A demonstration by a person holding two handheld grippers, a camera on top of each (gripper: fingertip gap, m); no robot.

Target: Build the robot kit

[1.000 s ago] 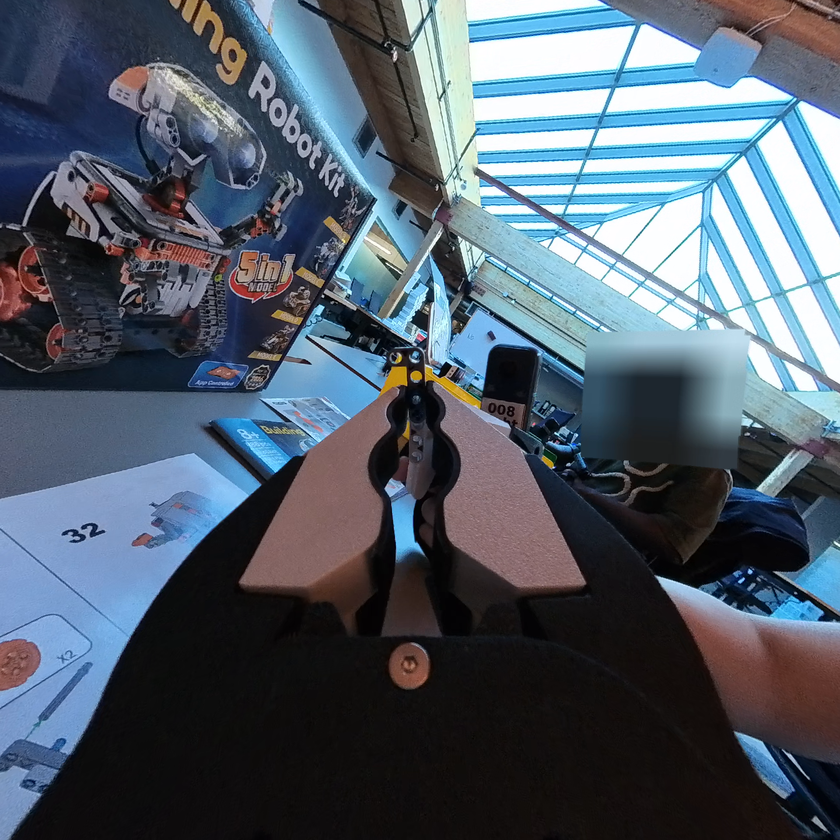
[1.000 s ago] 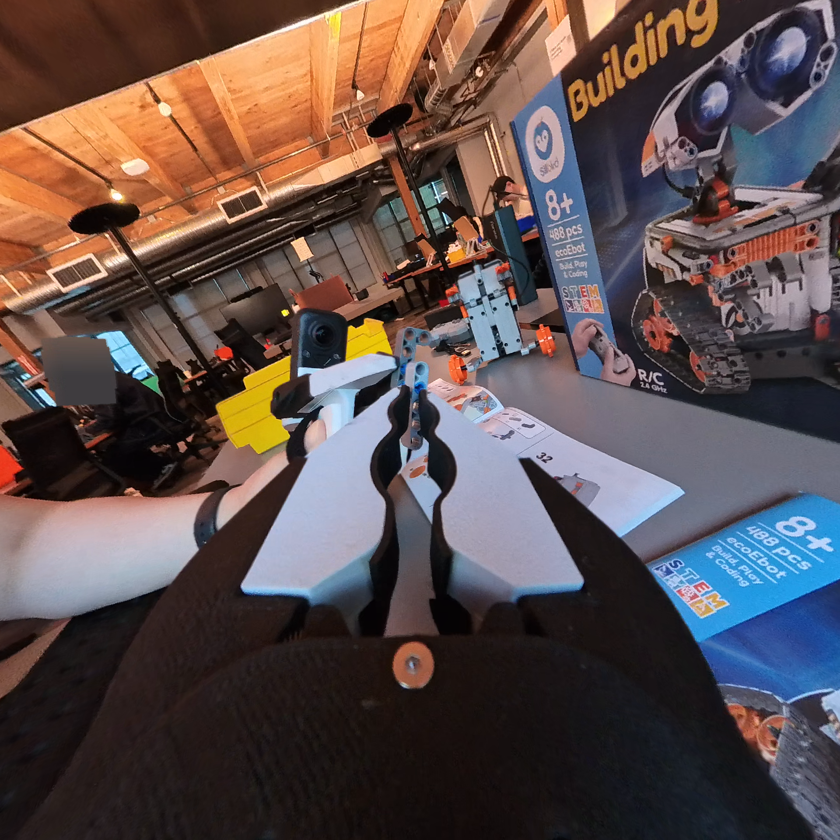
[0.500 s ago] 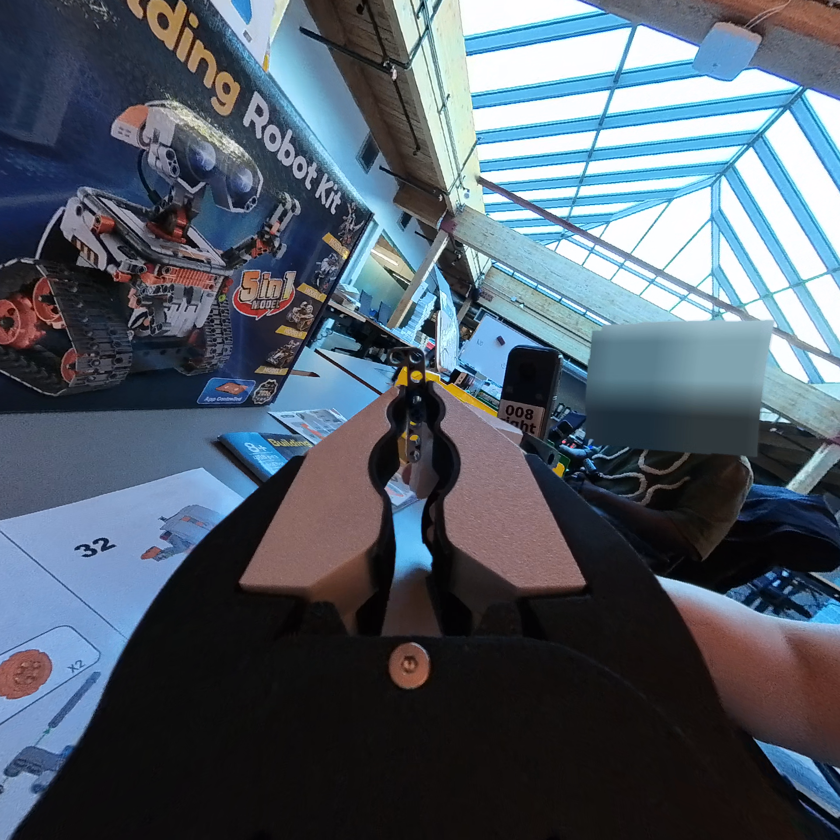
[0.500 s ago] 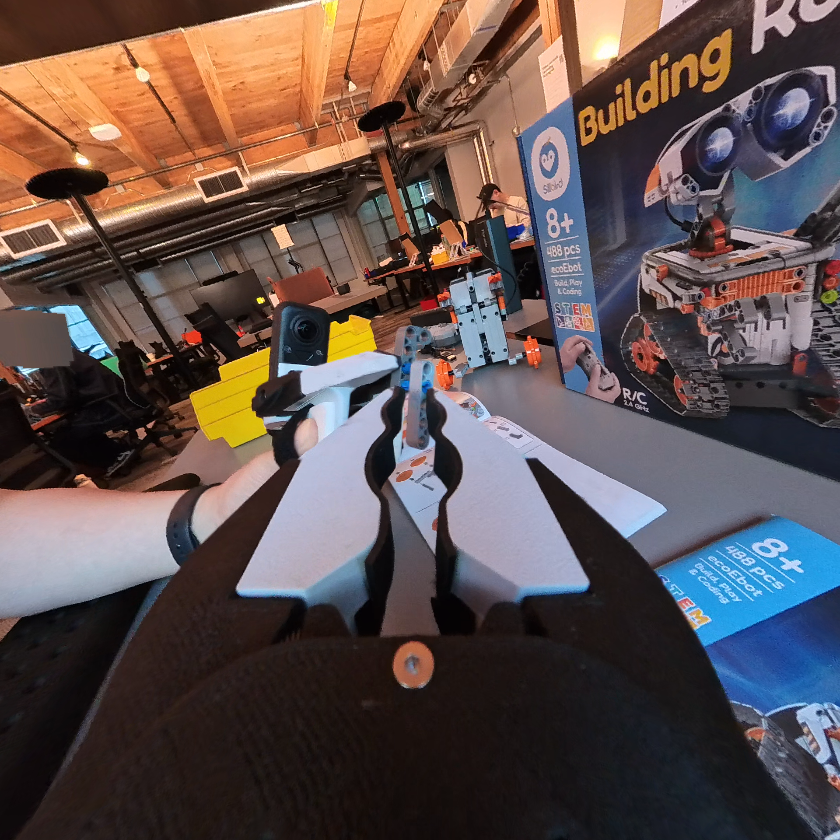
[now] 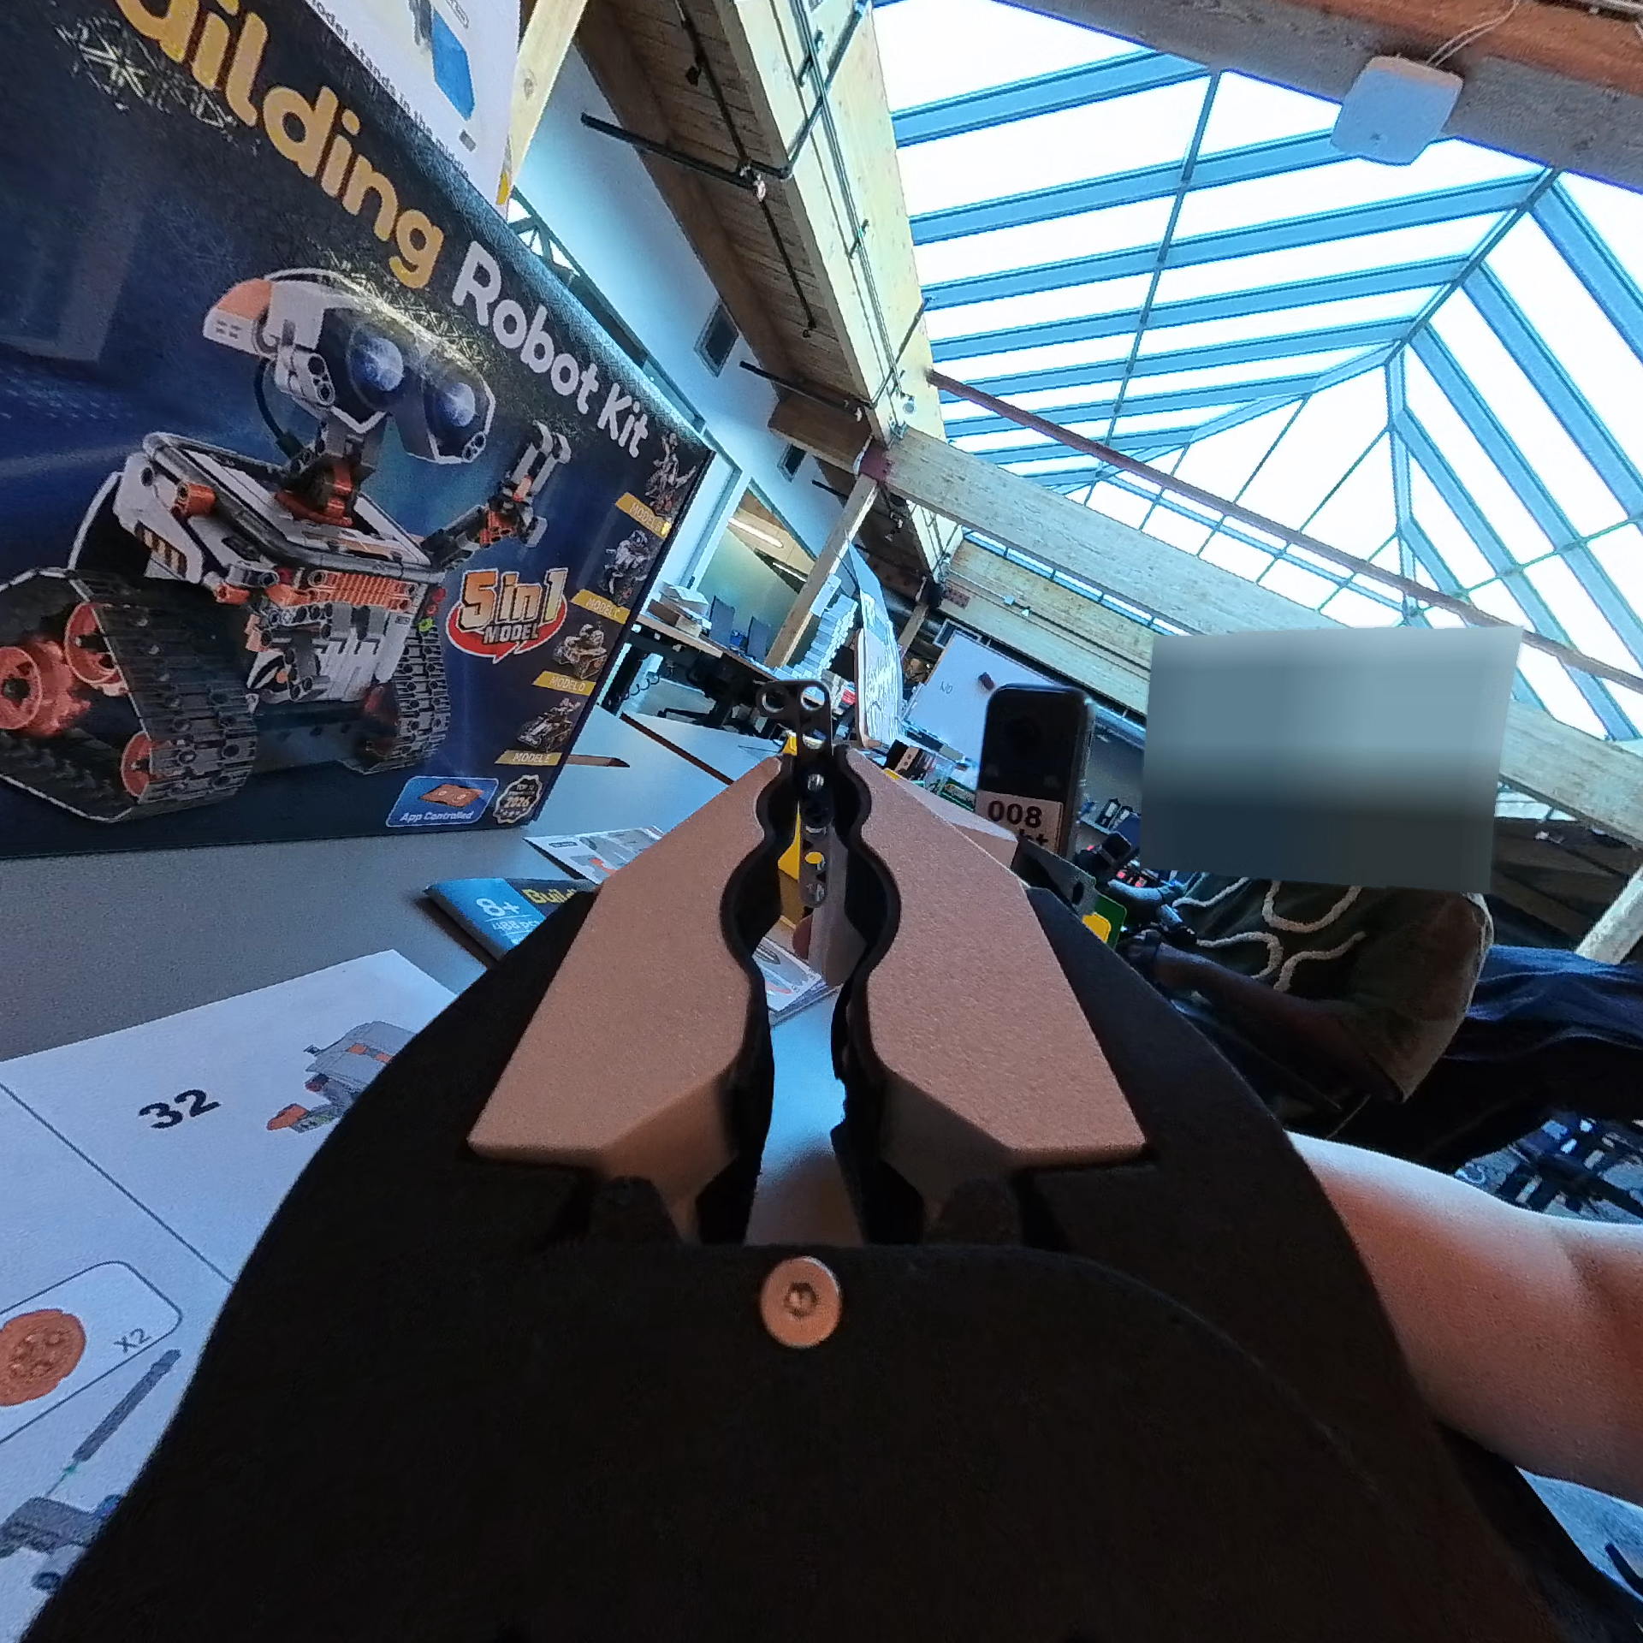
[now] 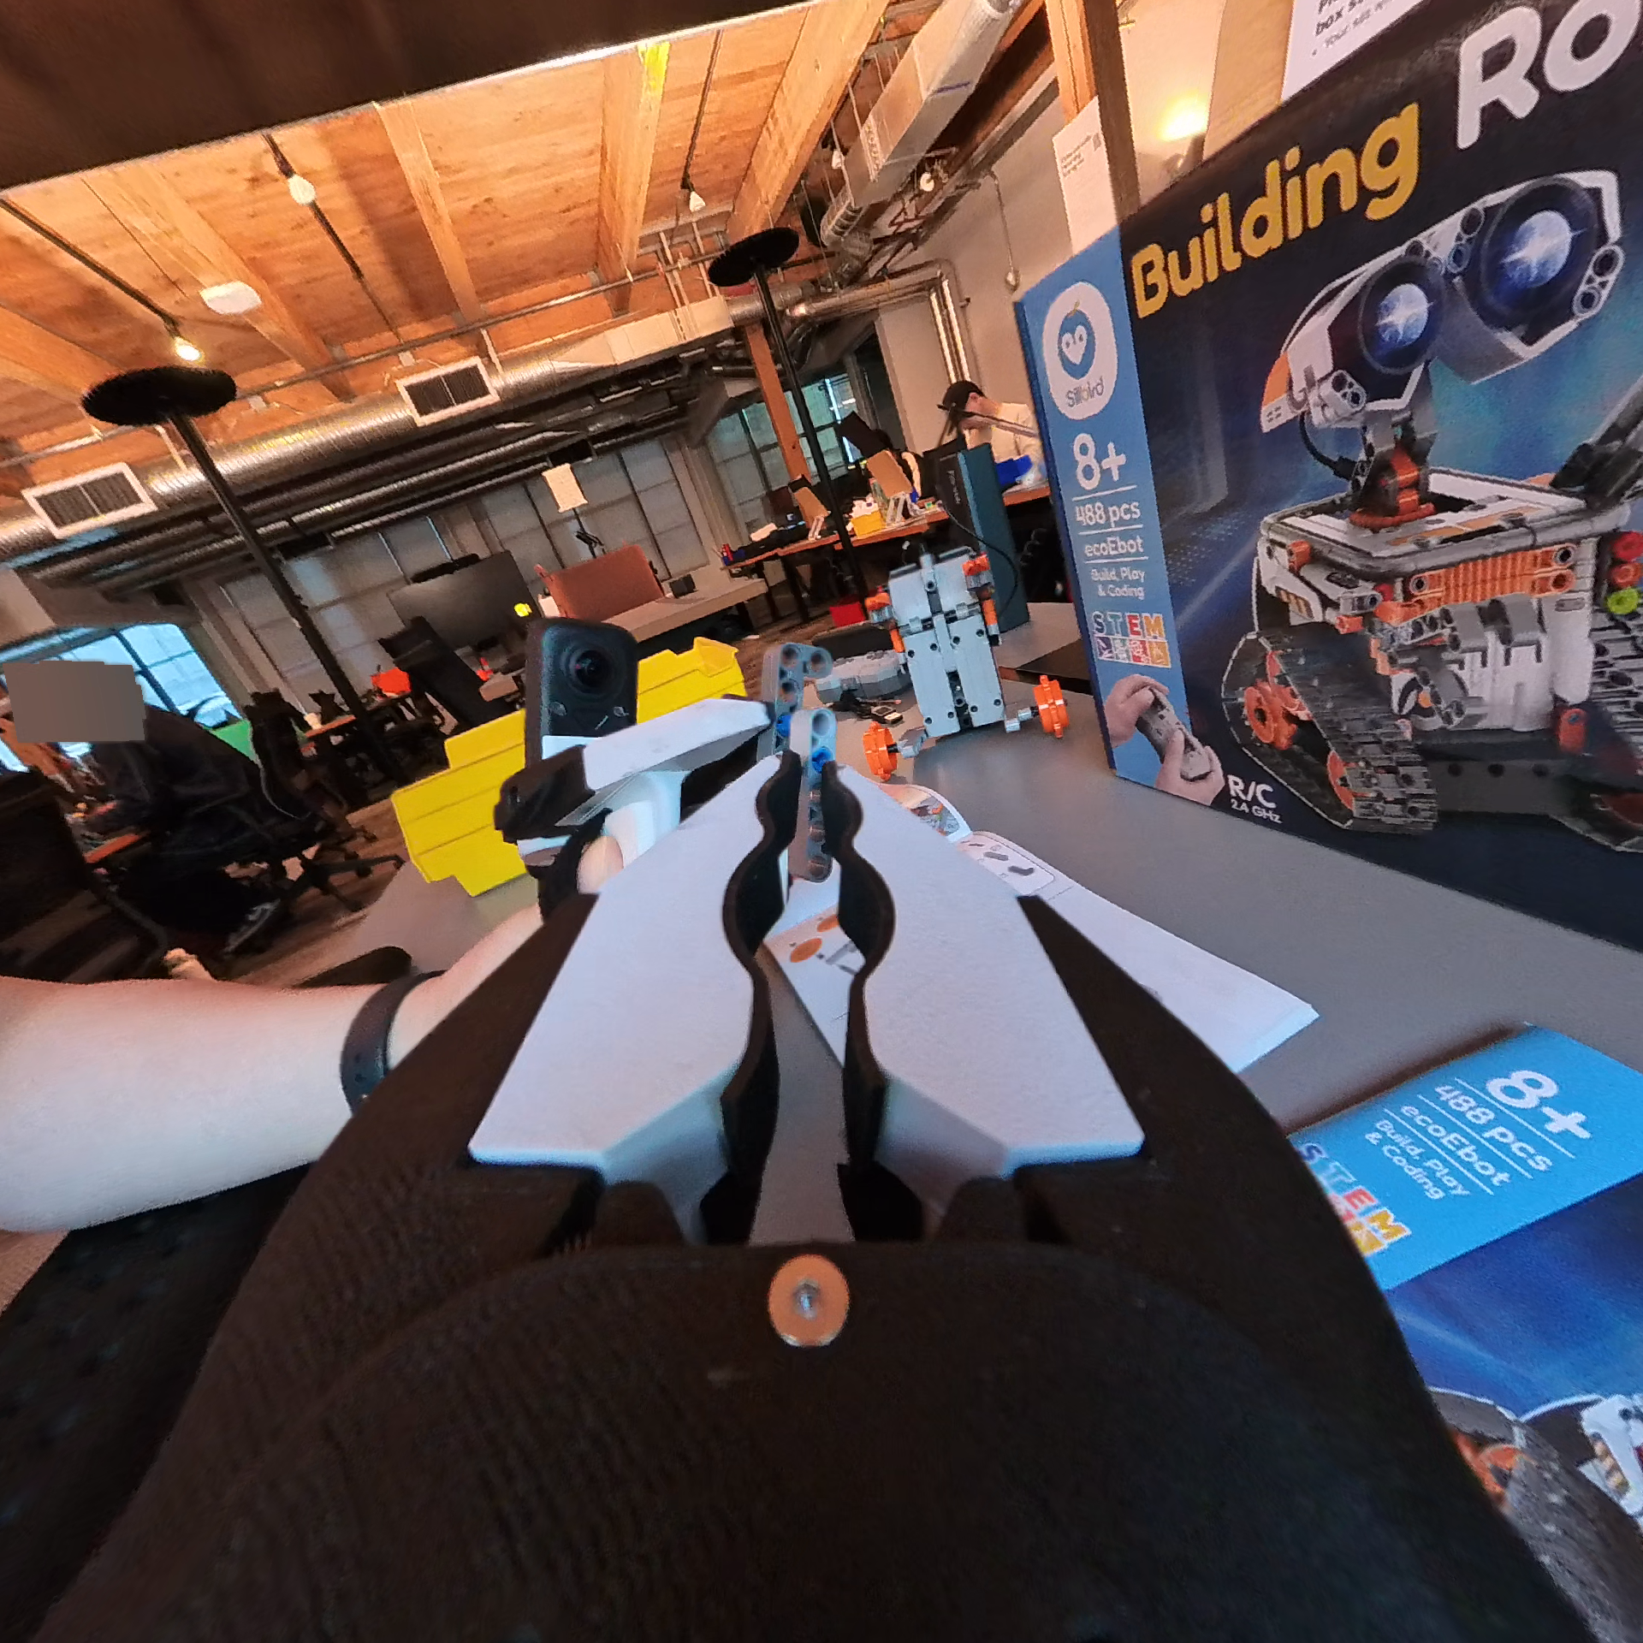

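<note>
Beams are what both your grippers hold. Your left gripper (image 5: 813, 756) is clamped on a dark grey beam (image 5: 807, 773) with a row of holes, standing upright between the tips, its bent top end poking out above them. Your right gripper (image 6: 809, 765) is closed on a light grey beam (image 6: 811, 800) with a blue pin (image 6: 818, 757) at its upper part; this beam stands nearly upright too.

In the right wrist view your left gripper shows just beyond and to the left, with its camera (image 6: 582, 689) on top, and its dark beam sits just beside the light one; whether the two pieces touch you cannot tell from here. Your wrist (image 6: 373, 1040) wears a black band.

Both grippers hover above the grey counter (image 6: 1200, 871). Under them lies an open white manual (image 5: 222, 1067) with printed building steps. A blue booklet (image 6: 1467, 1147) lies near your right gripper. The big kit box (image 6: 1387, 498) stands upright at the far side of the counter, and a partly built grey and orange model (image 6: 947, 658) stands near the box's left edge. A yellow bin (image 6: 462, 818) sits behind your left gripper
</note>
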